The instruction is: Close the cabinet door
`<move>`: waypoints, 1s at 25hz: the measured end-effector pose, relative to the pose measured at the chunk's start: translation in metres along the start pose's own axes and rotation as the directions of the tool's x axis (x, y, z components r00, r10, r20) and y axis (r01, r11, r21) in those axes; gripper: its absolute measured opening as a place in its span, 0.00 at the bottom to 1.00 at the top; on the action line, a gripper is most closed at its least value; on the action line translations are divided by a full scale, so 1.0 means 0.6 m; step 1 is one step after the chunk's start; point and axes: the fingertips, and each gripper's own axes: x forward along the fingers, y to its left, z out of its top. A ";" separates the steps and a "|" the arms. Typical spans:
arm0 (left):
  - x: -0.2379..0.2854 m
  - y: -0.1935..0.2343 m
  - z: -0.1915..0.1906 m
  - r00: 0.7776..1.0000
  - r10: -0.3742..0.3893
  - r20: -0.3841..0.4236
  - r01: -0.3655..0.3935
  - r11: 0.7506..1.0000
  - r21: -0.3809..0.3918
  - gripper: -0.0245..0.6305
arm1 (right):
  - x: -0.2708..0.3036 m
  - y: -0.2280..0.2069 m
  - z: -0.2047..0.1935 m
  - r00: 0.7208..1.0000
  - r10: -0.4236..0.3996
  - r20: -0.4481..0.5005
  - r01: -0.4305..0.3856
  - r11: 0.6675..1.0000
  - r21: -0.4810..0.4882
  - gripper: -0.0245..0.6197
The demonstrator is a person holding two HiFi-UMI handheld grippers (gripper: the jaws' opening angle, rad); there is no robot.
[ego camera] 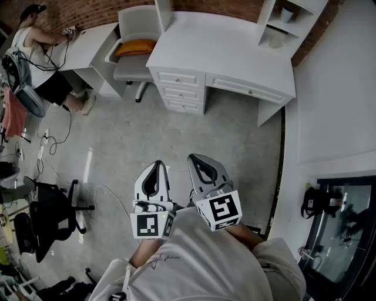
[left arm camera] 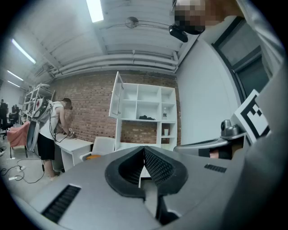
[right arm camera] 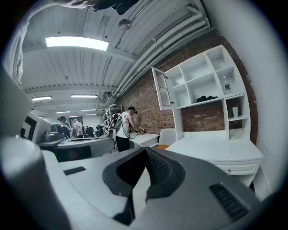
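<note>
A white desk with a shelf hutch stands against the brick wall, a few steps ahead of me. The hutch's upper left cabinet door hangs open, swung out to the left; it shows as door in the right gripper view and as a narrow white panel from above. My left gripper and right gripper are held side by side close to my body, far from the door. Both are shut with nothing in them: the left's tips and the right's tips meet.
A white chair with an orange cushion sits left of the desk's drawers. A person stands at a second desk at far left. A black office chair and floor cables lie to my left. A white wall runs along the right.
</note>
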 end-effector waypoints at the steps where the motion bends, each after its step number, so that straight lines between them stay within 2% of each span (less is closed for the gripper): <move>1: 0.004 -0.001 0.000 1.000 -0.002 0.003 0.002 1.000 0.003 0.06 | 0.002 -0.005 0.002 1.000 -0.003 0.004 0.003 1.000 -0.004 0.07; 7: 0.008 -0.006 -0.001 1.000 -0.010 0.004 0.010 1.000 0.006 0.06 | 0.004 -0.014 0.005 1.000 -0.006 0.007 0.006 1.000 -0.008 0.07; 13: 0.008 -0.002 0.013 0.999 0.000 0.042 0.000 1.000 0.007 0.06 | 0.005 -0.003 0.012 0.999 0.025 0.032 -0.026 0.999 0.026 0.07; 16: 0.013 -0.001 0.015 0.999 -0.006 0.043 0.005 1.000 0.007 0.06 | 0.017 0.004 0.012 0.999 0.048 0.016 -0.048 0.999 -0.009 0.08; 20: 0.023 0.010 0.025 0.994 -0.043 0.101 0.045 0.999 -0.009 0.06 | 0.040 0.018 0.013 0.997 0.075 -0.006 -0.075 0.997 -0.031 0.08; 25: 0.052 0.050 0.035 0.992 -0.031 0.119 0.032 0.999 -0.007 0.06 | 0.081 0.023 0.019 0.996 0.091 -0.019 -0.092 0.995 -0.046 0.08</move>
